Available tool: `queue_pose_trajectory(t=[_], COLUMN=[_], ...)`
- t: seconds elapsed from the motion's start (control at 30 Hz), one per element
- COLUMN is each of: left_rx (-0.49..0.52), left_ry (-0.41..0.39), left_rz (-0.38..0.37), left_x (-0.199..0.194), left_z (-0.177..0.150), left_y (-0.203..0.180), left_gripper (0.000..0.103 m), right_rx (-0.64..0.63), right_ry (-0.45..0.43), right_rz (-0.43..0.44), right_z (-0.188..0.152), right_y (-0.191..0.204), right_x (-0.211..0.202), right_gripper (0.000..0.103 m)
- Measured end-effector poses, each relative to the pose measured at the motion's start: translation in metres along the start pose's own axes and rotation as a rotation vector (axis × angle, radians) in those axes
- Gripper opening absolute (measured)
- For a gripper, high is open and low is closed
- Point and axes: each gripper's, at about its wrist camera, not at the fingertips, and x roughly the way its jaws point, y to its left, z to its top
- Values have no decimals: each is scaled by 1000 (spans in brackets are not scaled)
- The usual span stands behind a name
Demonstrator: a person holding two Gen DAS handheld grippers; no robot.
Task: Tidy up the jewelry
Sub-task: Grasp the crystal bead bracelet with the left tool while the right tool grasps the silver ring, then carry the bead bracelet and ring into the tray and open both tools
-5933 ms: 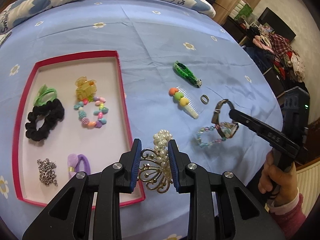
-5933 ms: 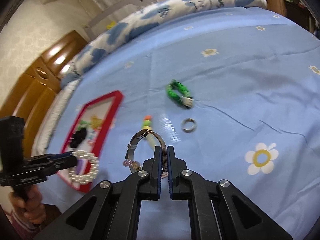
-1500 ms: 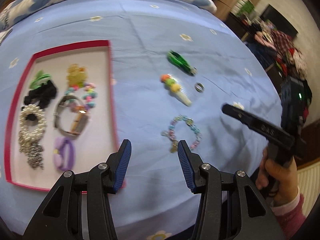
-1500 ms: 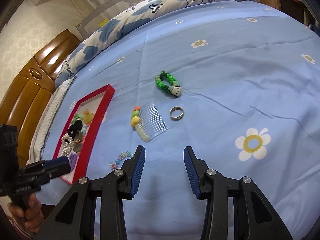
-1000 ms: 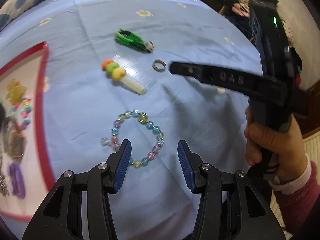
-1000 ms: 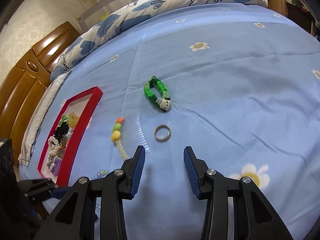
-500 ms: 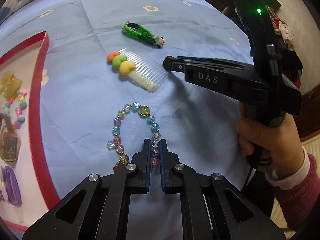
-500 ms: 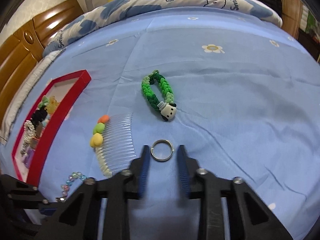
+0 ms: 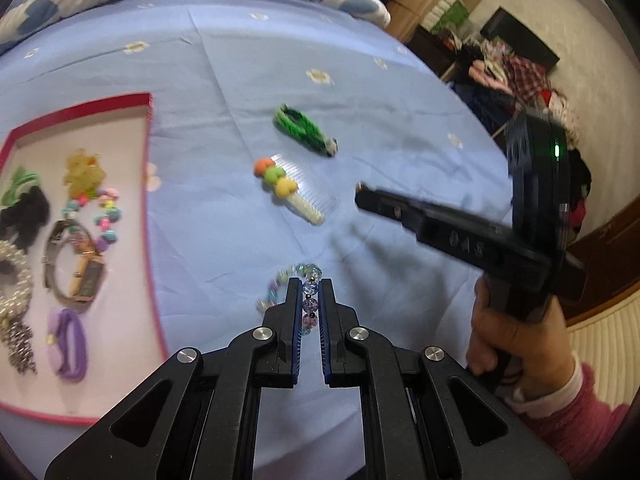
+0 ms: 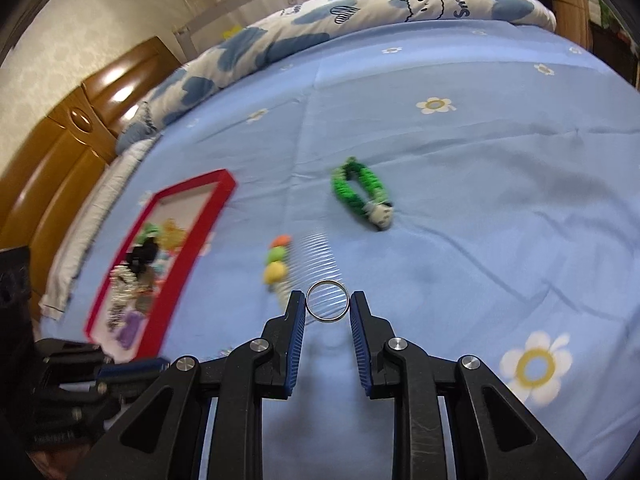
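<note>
Since the earlier frames both grippers have closed on their targets and begun to lift. The left gripper (image 9: 311,298) is pressed together on the beaded bracelet (image 9: 308,296), pinching one side so the loop hangs free for the carry to the red tray (image 9: 149,152). The right gripper (image 10: 327,307) pinches the metal ring (image 10: 327,301) across its width, upright between the pads. The comb (image 9: 294,190) and green bracelet (image 9: 304,130) lie on the blue sheet (image 9: 224,80), awaiting their turn.

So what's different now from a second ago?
The left gripper closed on the beaded bracelet and lifted one side. The right gripper closed on the silver ring and raised it. The comb, green bracelet and red tray stayed put.
</note>
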Motion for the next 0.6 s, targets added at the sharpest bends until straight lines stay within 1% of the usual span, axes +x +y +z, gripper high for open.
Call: queue_pose_trajectory(t=[0.13, 0.33, 0.6], left_rx=[-29, -98, -174], left_ry=[-42, -97, -157], left_rz=[-4, 0, 32], left_x=[-18, -38, -72], left_z=[1, -2, -15], left_y=[9, 28, 63], left_gripper=[6, 6, 6], right_rx=[7, -33, -86], right_ry=[4, 21, 47], right_rz=[55, 113, 164], right_z=[-8, -16, -25], right_y=[16, 51, 91], right_x=[-7, -8, -1], right_gripper=[23, 23, 23])
